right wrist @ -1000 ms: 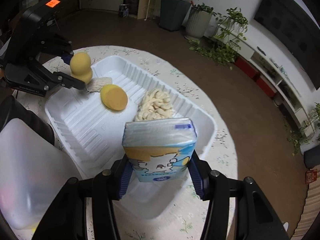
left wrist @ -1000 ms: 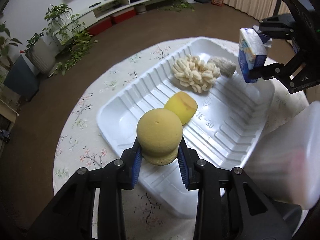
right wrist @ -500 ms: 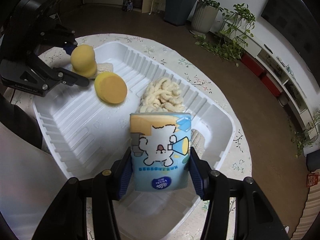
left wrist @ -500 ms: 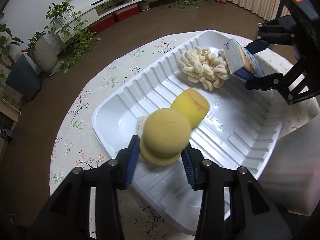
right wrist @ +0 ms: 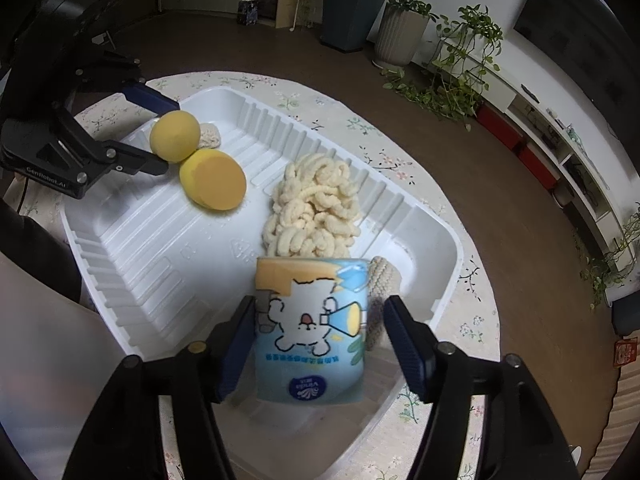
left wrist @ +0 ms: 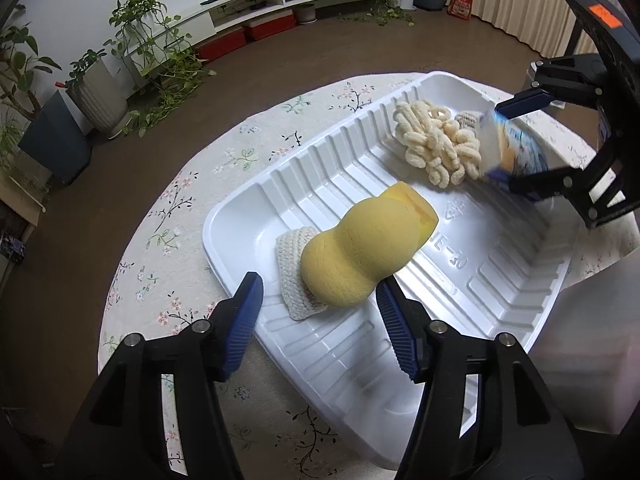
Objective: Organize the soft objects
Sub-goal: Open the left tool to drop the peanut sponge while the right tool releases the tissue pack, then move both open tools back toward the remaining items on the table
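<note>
A white ribbed tray (left wrist: 500,280) (right wrist: 160,248) sits on the round floral table. My left gripper (left wrist: 320,316) is open; the gourd-shaped yellow sponge (left wrist: 352,256) (right wrist: 175,136) lies free between its jaws in the tray, over a cream knitted pad (left wrist: 290,256). A yellow round sponge (left wrist: 416,212) (right wrist: 213,179) lies behind it. My right gripper (right wrist: 320,340) is open around a blue tissue pack (right wrist: 312,328) (left wrist: 508,152) resting in the tray beside a cream chenille mitt (right wrist: 312,208) (left wrist: 436,144) and a beige knitted pad (right wrist: 382,280).
A translucent white bin (left wrist: 592,344) (right wrist: 48,360) stands next to the tray on the table (left wrist: 168,240). Potted plants (left wrist: 96,80) and a low white shelf (left wrist: 256,0) stand on the brown floor beyond the table.
Both grippers lowered into the tray and opened. The left let go of the gourd-shaped sponge, the right let go of the tissue pack.
</note>
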